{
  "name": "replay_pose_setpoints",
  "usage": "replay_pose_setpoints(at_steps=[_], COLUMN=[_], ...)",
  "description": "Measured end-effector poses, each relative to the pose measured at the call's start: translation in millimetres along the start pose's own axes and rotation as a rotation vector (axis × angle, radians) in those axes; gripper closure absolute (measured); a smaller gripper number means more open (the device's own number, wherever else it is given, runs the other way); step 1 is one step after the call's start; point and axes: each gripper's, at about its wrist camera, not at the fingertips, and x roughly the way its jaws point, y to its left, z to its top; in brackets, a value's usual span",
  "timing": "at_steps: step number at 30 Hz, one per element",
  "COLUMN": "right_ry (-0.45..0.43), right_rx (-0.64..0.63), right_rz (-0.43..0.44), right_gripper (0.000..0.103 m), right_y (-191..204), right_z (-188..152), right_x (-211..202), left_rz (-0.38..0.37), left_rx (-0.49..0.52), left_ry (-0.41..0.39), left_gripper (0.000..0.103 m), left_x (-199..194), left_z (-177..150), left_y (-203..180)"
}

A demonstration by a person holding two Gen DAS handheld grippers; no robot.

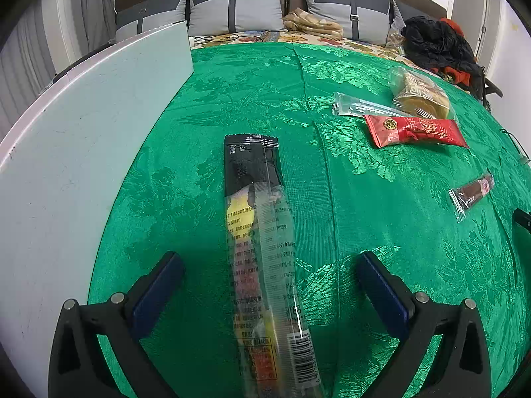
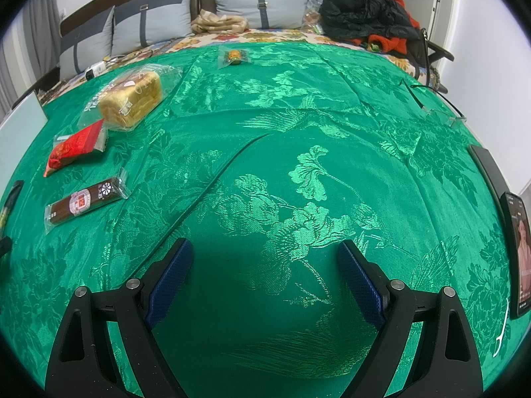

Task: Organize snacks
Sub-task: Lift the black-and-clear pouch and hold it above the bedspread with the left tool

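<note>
A long black-and-clear snack packet [image 1: 262,252] lies flat on the green cloth [image 1: 365,199], running between the fingers of my left gripper [image 1: 268,265], which stands wide open with neither pad touching it. Farther right lie a red packet [image 1: 415,131], a clear packet [image 1: 358,104], wrapped bread [image 1: 421,93] and a brown sausage stick [image 1: 473,192]. My right gripper [image 2: 265,258] is open over bare cloth [image 2: 298,132]. Its view shows the bread [image 2: 132,101], red packet [image 2: 76,147] and sausage stick [image 2: 84,204] at left, and a small orange packet [image 2: 234,56] far back.
A white board [image 1: 83,132] borders the cloth on the left. Grey cushions [image 1: 232,10] and a heap of dark and orange clothes [image 2: 368,13] lie at the back. A phone [image 2: 519,252] and glasses [image 2: 441,109] sit at the right edge.
</note>
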Motion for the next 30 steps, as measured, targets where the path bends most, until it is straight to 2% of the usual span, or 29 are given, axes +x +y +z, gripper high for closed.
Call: replay_pose_setpoints(at_steps=[23, 25, 26, 28, 29, 30], right_ry=[0.016, 0.091, 0.087, 0.009, -0.021, -0.023], right_rx=[-0.009, -0.058, -0.083, -0.163, -0.245, -0.314], right_rz=[0.014, 0.052, 0.09, 0.16, 0.215, 0.257], right_gripper=[0.009, 0.012, 0.012, 0.012, 0.012, 0.012], right_y=[1, 7, 13, 34, 54, 71], right_z=[0, 14, 25, 48, 63, 72], right_x=[1, 4, 1, -15, -23, -25], left_rz=[-0.003, -0.003, -0.003, -0.004, -0.003, -0.003], left_rx=[-0.003, -0.003, -0.003, -0.003, -0.003, -0.003], left_ry=[-0.001, -0.002, -0.002, -0.002, -0.002, -0.002], left_gripper=[0.0, 0.0, 0.0, 0.0, 0.0, 0.0], left_x=[0, 0, 0, 0, 0, 0], left_z=[0, 0, 0, 0, 0, 0], left_y=[0, 0, 0, 0, 0, 0])
